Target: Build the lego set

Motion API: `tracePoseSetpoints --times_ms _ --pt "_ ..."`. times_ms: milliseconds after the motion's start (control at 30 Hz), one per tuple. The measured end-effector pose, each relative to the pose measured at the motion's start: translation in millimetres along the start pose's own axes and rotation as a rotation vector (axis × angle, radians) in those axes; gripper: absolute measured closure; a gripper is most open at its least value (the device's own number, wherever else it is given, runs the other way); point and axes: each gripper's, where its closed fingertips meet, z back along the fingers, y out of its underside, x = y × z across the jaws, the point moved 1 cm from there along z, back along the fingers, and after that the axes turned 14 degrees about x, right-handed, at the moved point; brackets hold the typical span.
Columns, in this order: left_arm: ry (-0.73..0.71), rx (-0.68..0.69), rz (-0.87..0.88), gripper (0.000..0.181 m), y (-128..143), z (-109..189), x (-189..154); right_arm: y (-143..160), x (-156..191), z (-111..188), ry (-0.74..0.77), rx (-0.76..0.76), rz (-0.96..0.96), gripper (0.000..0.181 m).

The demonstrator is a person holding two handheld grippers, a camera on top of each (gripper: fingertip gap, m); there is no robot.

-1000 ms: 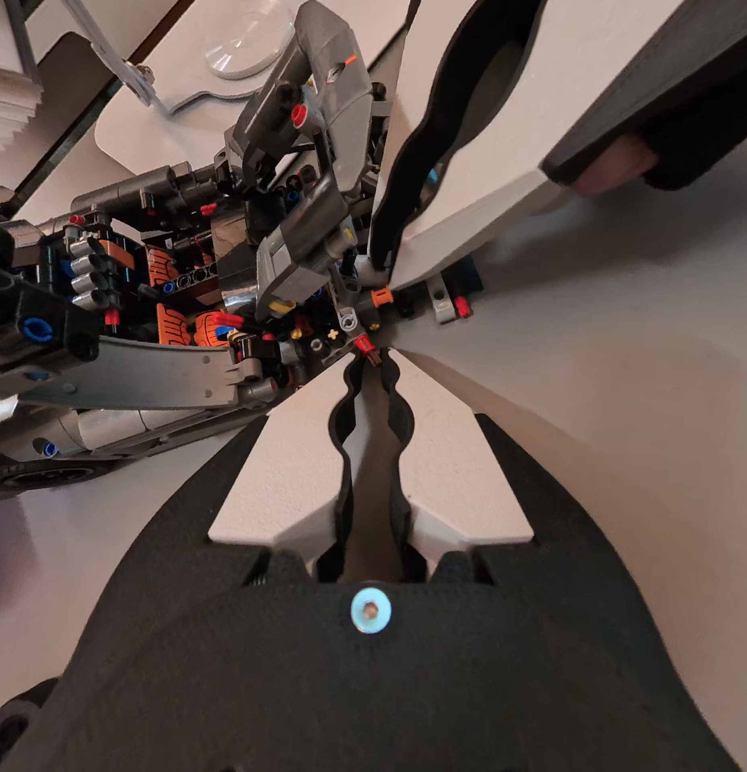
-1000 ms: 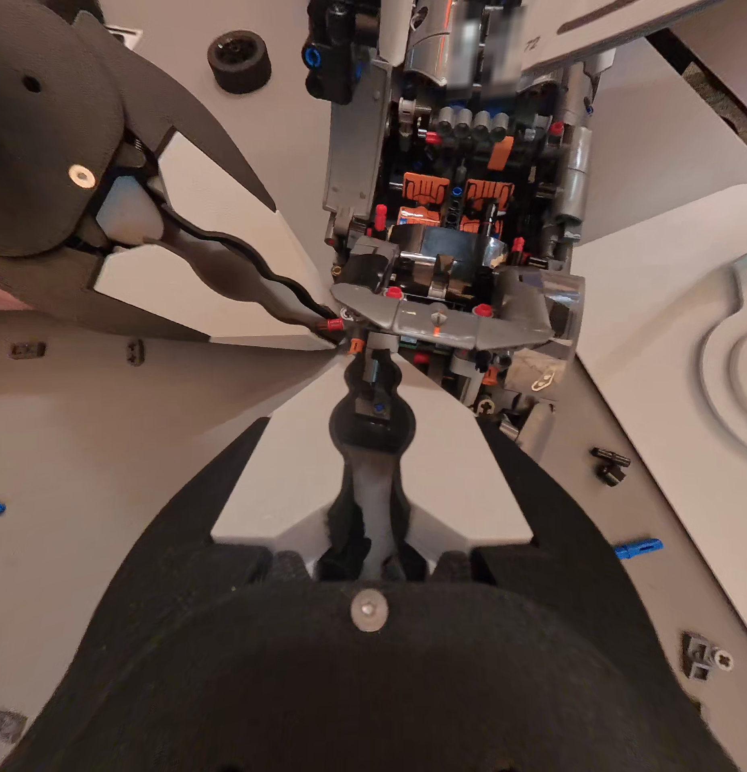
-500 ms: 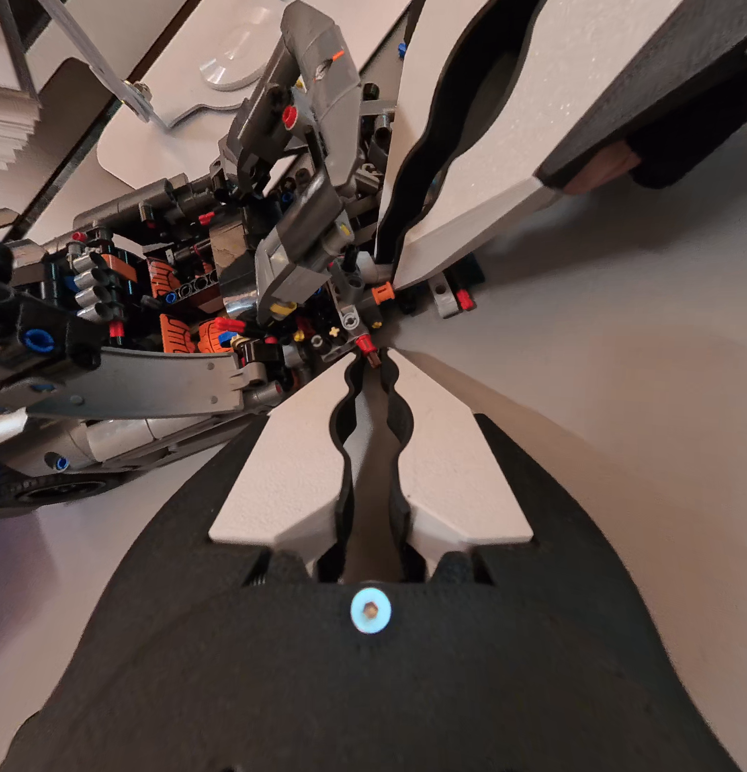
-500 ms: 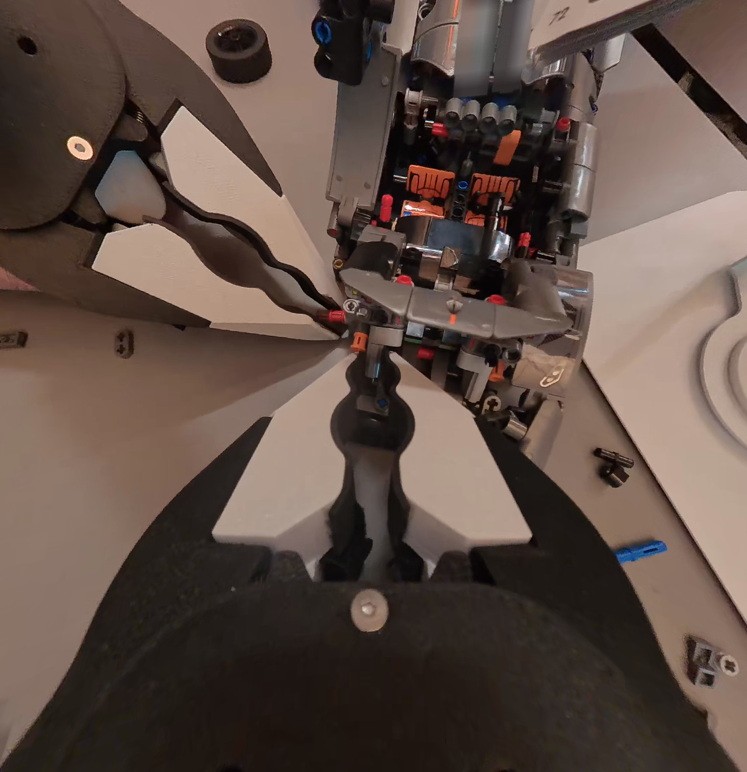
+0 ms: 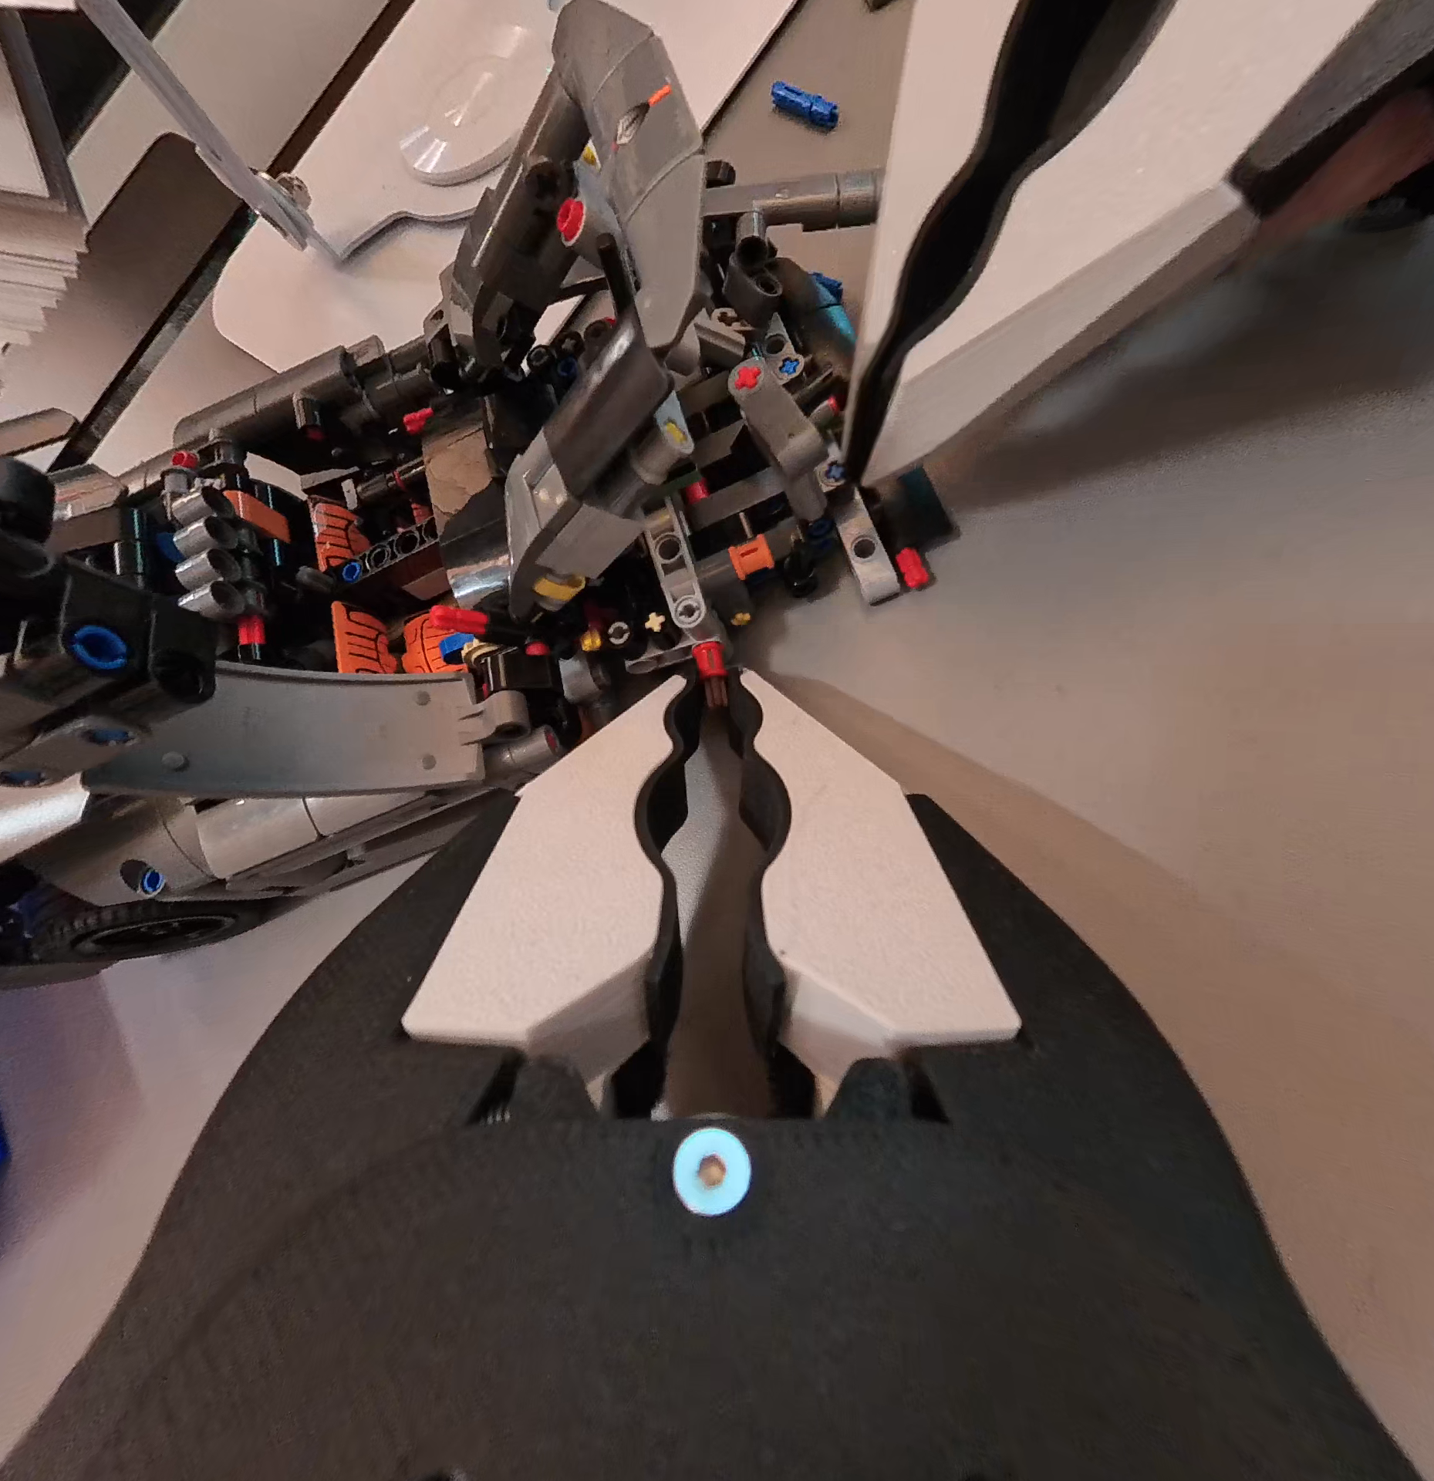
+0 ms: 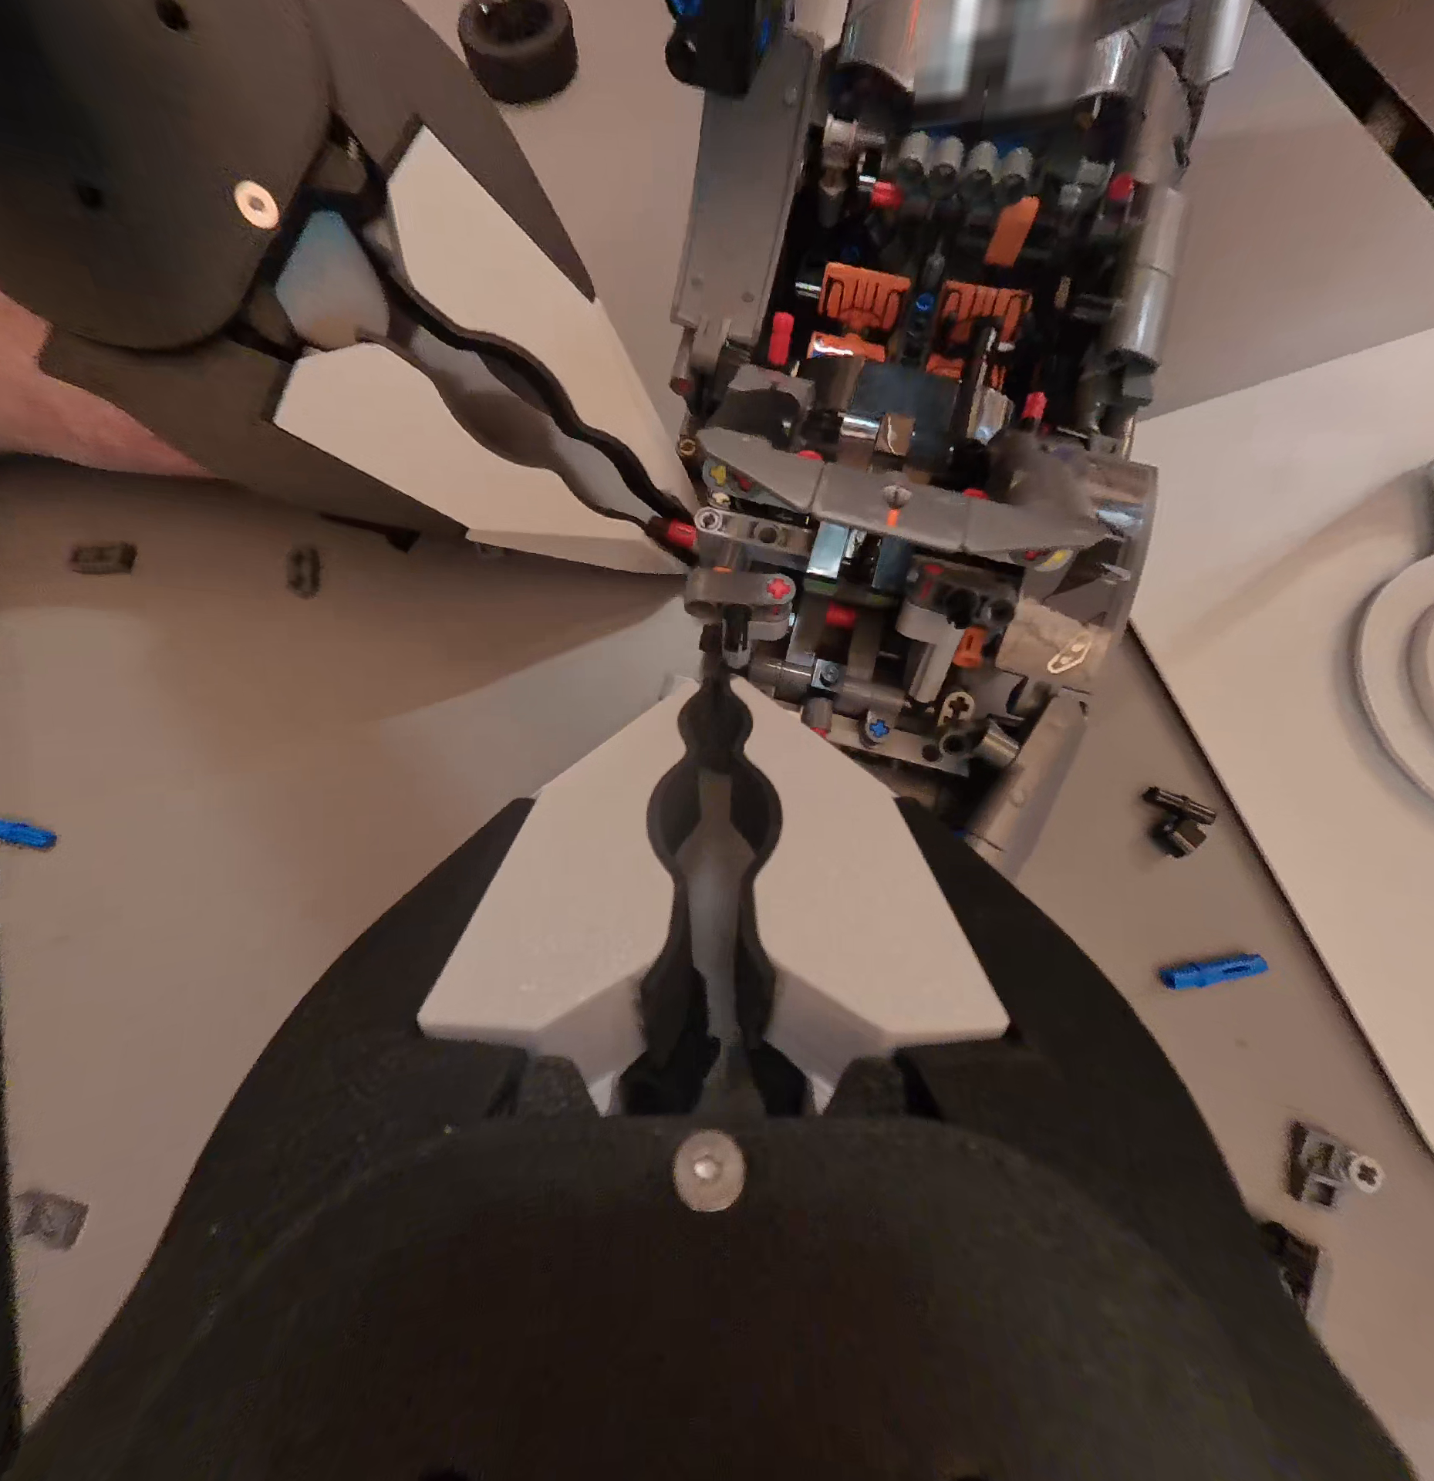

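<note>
The grey lego car [image 5: 313, 721] lies on the pale table [image 5: 1138, 761], filling the ten o'clock side of the left wrist view and twelve o'clock of the right. The left gripper [image 5: 712, 693] is clamped on a red pin [image 5: 709, 661] at the car's near corner. The right gripper [image 6: 712, 689], closed, pinches a black peg [image 6: 733, 637] under the car's front. A blue pin [image 6: 1214, 971] lies at three o'clock.
</note>
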Motion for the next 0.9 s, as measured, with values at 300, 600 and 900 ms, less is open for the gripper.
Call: tracePoseSetpoints --times_ms 300,600,900 --pt "-0.01 -0.002 -0.01 0.178 -0.1 0.1 -0.1 -22.6 -7.4 9.8 0.03 -0.104 -0.012 0.135" --pt "-0.017 -0.002 -0.014 0.178 0.2 0.5 0.0 -12.3 -3.1 8.6 0.034 -0.013 0.006 0.16" --pt "-0.025 -0.003 -0.021 0.178 0.4 0.6 0.1 -12.6 -1.2 21.0 0.011 -0.014 0.03 0.154"
